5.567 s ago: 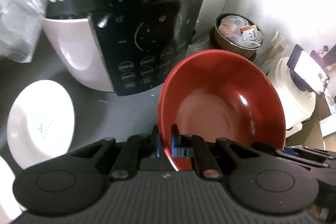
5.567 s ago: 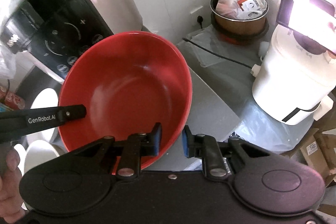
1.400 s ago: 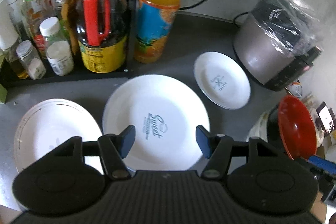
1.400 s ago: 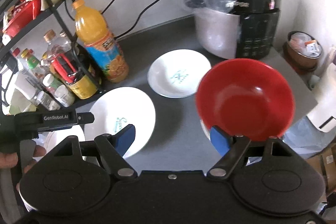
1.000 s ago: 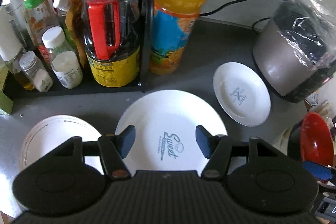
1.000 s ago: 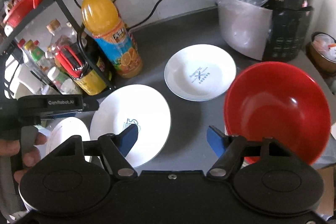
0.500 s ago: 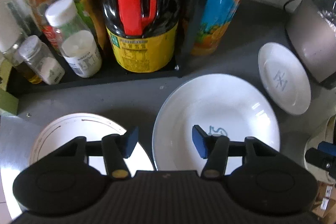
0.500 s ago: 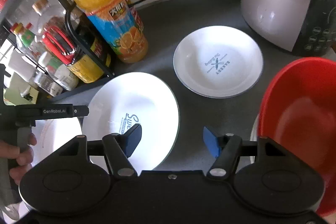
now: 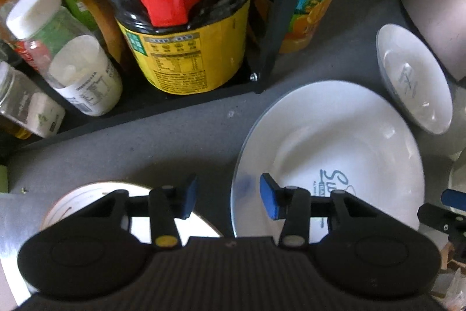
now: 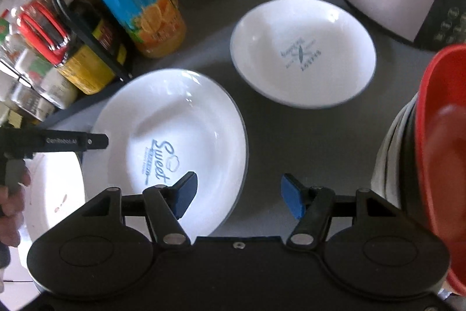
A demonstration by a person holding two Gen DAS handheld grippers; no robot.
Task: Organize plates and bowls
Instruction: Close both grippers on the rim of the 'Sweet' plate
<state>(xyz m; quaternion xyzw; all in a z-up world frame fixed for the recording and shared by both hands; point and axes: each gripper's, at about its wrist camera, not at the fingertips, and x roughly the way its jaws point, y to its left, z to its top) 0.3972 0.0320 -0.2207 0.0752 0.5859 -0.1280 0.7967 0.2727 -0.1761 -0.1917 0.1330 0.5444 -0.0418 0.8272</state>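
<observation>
Bearing blue "Sweet" lettering, a large round white ceramic plate (image 9: pixel 335 142) lies flat on the grey counter (image 9: pixel 174 142). Its left rim sits between the left gripper (image 9: pixel 228 196)'s part-open, just-closing, empty jaws; the right gripper (image 10: pixel 238 194) brackets its right rim, open and empty.

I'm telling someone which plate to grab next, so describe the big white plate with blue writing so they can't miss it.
Find the orange juice bottle beside the black rack on the grey counter. The plate lies flat just in front of it. Of the white dishes, it alone bears "Sweet" in blue script; the bowl behind is smaller and deeper.
</observation>
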